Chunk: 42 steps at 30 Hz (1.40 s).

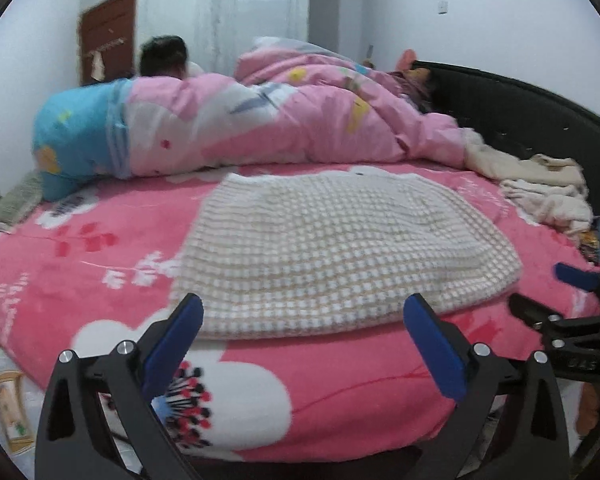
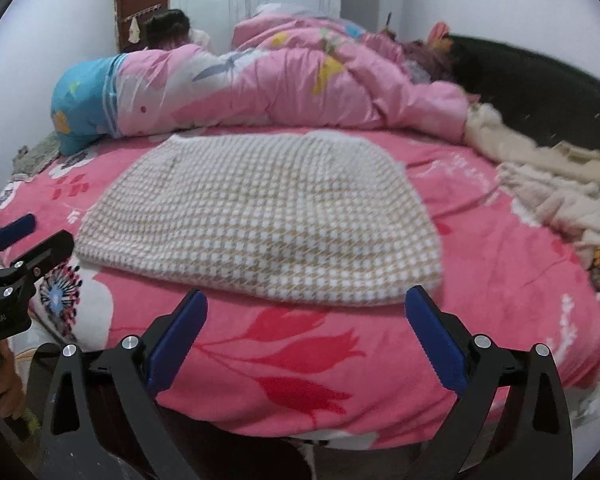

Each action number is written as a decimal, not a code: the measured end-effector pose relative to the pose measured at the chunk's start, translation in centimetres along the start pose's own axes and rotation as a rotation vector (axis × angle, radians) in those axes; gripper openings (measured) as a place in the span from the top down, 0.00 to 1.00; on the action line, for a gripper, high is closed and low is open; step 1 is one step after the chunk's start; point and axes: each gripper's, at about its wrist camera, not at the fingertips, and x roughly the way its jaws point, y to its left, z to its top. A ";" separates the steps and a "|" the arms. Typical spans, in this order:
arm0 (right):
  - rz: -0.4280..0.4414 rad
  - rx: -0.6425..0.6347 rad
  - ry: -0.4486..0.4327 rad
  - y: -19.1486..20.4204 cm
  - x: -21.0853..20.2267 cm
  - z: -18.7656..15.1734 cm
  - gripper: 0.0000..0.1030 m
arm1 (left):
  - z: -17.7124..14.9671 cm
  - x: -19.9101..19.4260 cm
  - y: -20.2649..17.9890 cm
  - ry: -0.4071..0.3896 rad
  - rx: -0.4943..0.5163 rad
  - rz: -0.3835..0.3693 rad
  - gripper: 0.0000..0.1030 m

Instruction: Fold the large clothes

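A folded checked garment (image 1: 340, 252) lies flat on a pink flowered bed (image 1: 100, 240). Both the left gripper (image 1: 304, 344) and the right gripper (image 2: 304, 340) hover at its near edge, jaws wide apart, holding nothing.

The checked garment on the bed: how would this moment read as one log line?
checked garment: folded, flat on pink bedspread | left claw: open, empty | right claw: open, empty
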 end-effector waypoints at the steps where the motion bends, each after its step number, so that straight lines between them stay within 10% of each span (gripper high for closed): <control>1: -0.013 -0.002 -0.001 0.1 -0.2 0.1 0.07 | 0.1 -0.1 -0.2 0.001 0.010 0.033 0.04; 6: -0.041 -0.011 -0.008 0.1 -0.5 0.1 0.07 | 0.2 -0.5 -1.1 0.005 0.030 0.134 0.04; 42: 0.006 0.035 0.077 1.1 0.5 -0.2 0.07 | -1.3 2.8 -2.1 0.242 -0.066 0.146 0.04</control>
